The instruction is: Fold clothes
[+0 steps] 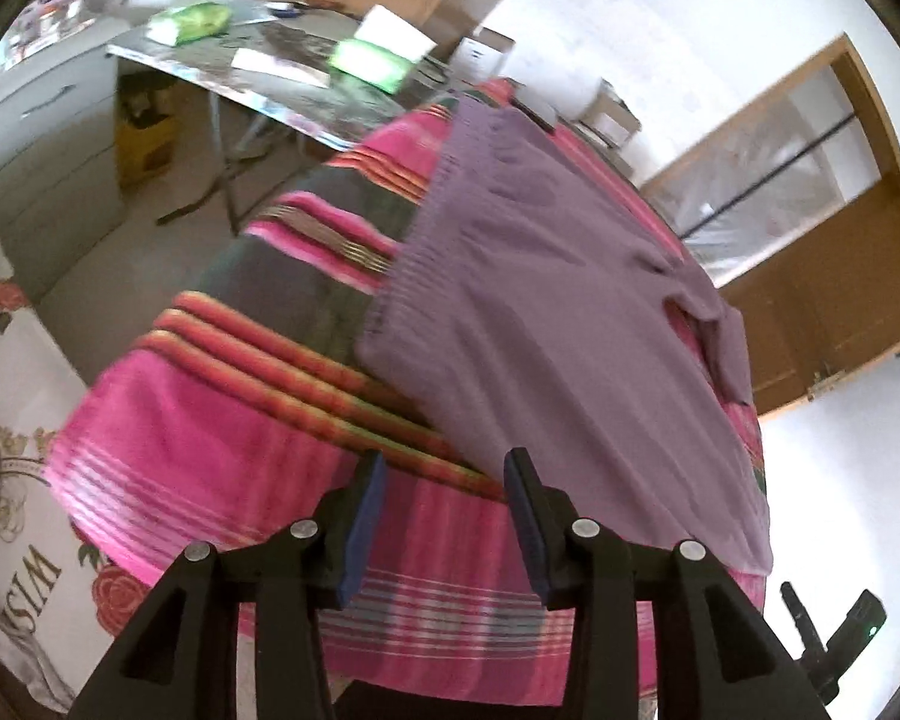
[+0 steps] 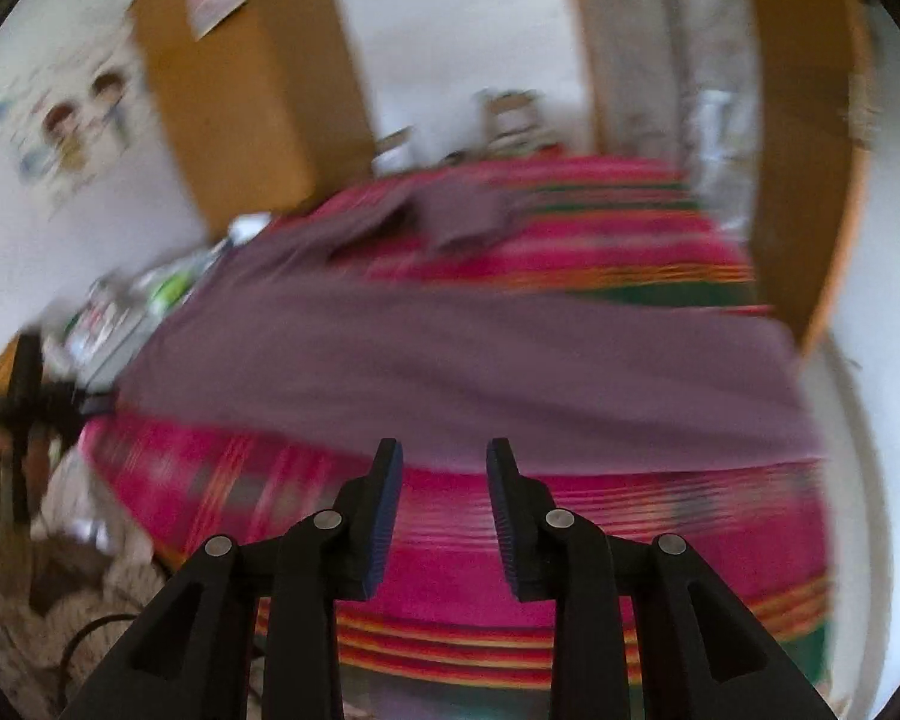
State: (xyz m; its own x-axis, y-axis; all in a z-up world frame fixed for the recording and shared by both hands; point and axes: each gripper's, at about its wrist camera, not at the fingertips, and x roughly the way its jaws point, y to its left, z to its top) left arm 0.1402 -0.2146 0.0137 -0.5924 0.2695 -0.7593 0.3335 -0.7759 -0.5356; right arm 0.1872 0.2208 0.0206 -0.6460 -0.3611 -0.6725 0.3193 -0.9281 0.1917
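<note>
Soft purple knit garment with a ribbed hem [image 1: 558, 324] lies spread flat on a bright pink woven blanket crossed by orange, green and grey stripes [image 1: 210, 450]; the blanket drapes over a raised surface and hangs off its near edge. Ribbed band of the garment runs along its left side in the left wrist view; a short sleeve or folded flap puckers at the far right. Left gripper [image 1: 447, 468]: black plastic arms with flat dark-blue ribbed pads, jaws spread, nothing between them, held over the blanket just beside the garment's near corner. Right gripper [image 2: 444, 456]: same build, jaws parted with an empty gap, poised over striped blanket just short of the garment's [image 2: 450, 360] long near edge; this view heavily blurred. Beyond the blanket on the left, a shiny grey folding table [image 1: 222, 78] carries loose papers and green packets. Brown wooden door with a glass panel [image 1: 810, 228] stands at the right. White floral-print cushion with red roses [image 1: 36, 540] sits low at the near left.
</note>
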